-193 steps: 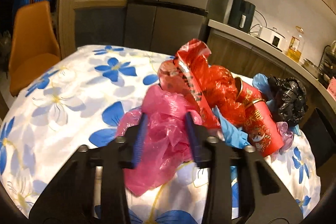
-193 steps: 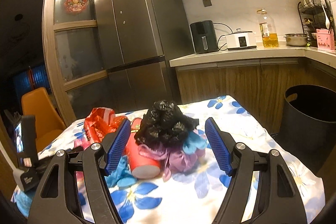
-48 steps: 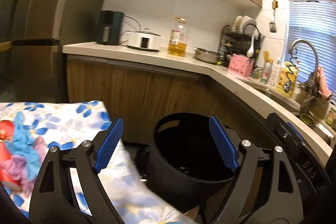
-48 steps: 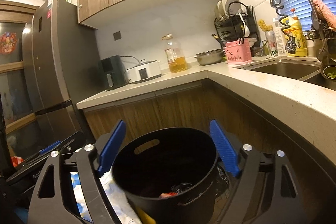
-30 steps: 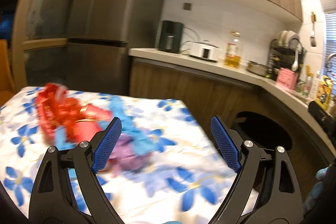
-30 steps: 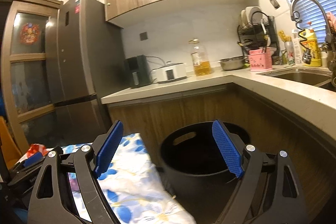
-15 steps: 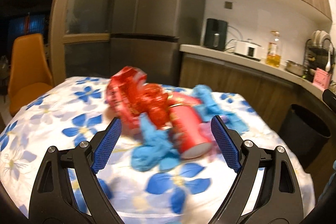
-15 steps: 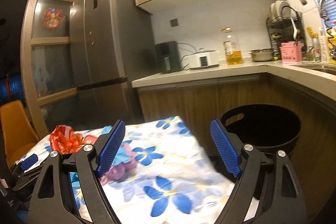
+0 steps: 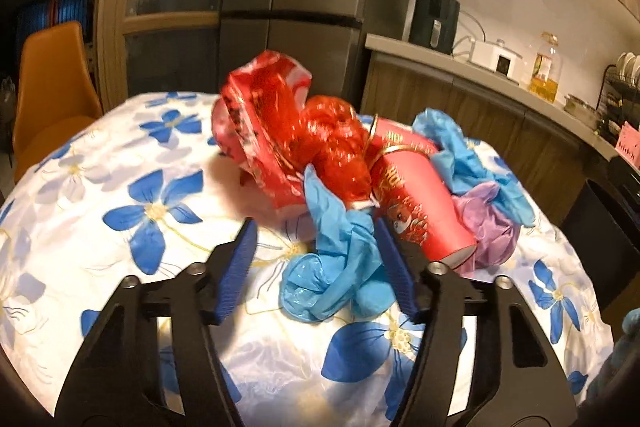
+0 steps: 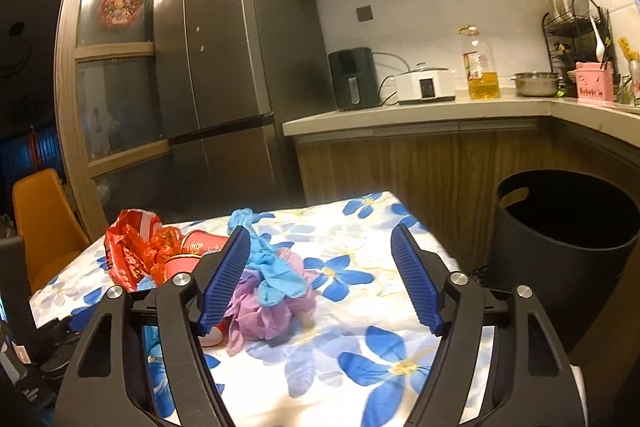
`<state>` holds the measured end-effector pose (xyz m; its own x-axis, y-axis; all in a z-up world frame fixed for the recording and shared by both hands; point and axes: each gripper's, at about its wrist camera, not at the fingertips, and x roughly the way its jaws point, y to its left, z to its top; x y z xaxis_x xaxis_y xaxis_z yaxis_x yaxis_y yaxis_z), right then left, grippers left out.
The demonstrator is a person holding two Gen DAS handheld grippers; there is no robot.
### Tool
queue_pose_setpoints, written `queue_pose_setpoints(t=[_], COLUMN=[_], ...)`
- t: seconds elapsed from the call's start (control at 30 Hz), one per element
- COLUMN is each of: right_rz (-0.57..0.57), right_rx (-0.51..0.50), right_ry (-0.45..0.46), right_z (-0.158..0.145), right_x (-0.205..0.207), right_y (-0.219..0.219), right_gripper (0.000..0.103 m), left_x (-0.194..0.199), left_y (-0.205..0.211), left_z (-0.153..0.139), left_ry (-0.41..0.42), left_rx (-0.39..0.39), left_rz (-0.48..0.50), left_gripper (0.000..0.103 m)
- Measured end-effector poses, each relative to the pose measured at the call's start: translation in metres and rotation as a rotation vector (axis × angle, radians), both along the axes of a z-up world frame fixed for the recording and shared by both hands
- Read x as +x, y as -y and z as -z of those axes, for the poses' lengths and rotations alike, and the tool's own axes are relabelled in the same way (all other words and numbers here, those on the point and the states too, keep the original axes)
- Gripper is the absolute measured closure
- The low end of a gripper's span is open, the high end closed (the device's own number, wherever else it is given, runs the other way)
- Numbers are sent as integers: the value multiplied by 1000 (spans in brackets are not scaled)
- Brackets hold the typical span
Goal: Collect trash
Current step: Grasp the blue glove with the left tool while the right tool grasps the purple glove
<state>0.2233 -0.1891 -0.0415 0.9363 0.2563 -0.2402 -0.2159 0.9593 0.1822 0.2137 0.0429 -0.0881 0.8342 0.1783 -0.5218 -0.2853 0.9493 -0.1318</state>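
Blue crumpled glove (image 9: pixel 340 267) lies on the worktop (image 9: pixel 120 227) between my left hand-held gripper (image 9: pixel 316 267) jaws, just closing, not yet pinching; it's light, floppy; I'd squeeze its bunched middle; right hand-held gripper (image 10: pixel 320 279) open, closing, empty.

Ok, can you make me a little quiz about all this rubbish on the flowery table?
1. True or false: the red paper cup lies on its side.
2. Which crumpled piece sits between the left gripper jaws: A) the purple plastic bag, B) the blue plastic glove, C) the red foil wrapper?
3. Fill in: the round black bin stands beside the table with the blue-flowered cloth, below the kitchen ____.

Key: 1 true. 2 B; the jaws have just been closing around it without pressing it yet. 3 counter.
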Motion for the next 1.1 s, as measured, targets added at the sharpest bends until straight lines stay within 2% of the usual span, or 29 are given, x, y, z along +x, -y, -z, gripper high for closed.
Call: queue_pose_setpoints(t=[0.07, 0.2, 0.3, 0.4, 0.5, 0.57, 0.7, 0.8, 0.87, 0.93, 1.1], right_rz=[-11, -21, -36, -52, -64, -76, -104, -127, -142, -152, -157], right_rx=[-9, -20, -17, -20, -22, -24, -38, -45, -44, -44, -33], right_ry=[-11, -52, -88, -125, -157, -180, -224, -239, -238, -227, -147], right_z=[4, 15, 23, 29, 34, 37, 45, 49, 48, 45, 25], right_x=[7, 25, 35, 44, 52, 58, 67, 70, 69, 66, 48], right_y=[-6, -16, -21, -25, -28, -30, -36, -40, -41, -40, -36], right_gripper=[35, 38, 39, 43, 47, 54, 62, 75, 92, 99, 101], left_x=[5, 11, 12, 6, -8, -20, -37, -42, -43, -44, -50], left_y=[-1, -5, -7, -7, -7, -4, -4, -4, -5, -5, -7], left_z=[5, 14, 17, 13, 1, -11, -29, -37, -38, -38, -44], left_ry=[-26, -67, -70, -43, 7, 51, 117, 138, 142, 143, 158], left_rx=[-11, -55, -84, -108, -111, -83, -55, -50, -54, -56, -51], left_rz=[11, 37, 64, 82, 94, 98, 97, 93, 93, 92, 88], left_gripper=[59, 81, 94, 101, 101, 102, 102, 102, 102, 102, 102])
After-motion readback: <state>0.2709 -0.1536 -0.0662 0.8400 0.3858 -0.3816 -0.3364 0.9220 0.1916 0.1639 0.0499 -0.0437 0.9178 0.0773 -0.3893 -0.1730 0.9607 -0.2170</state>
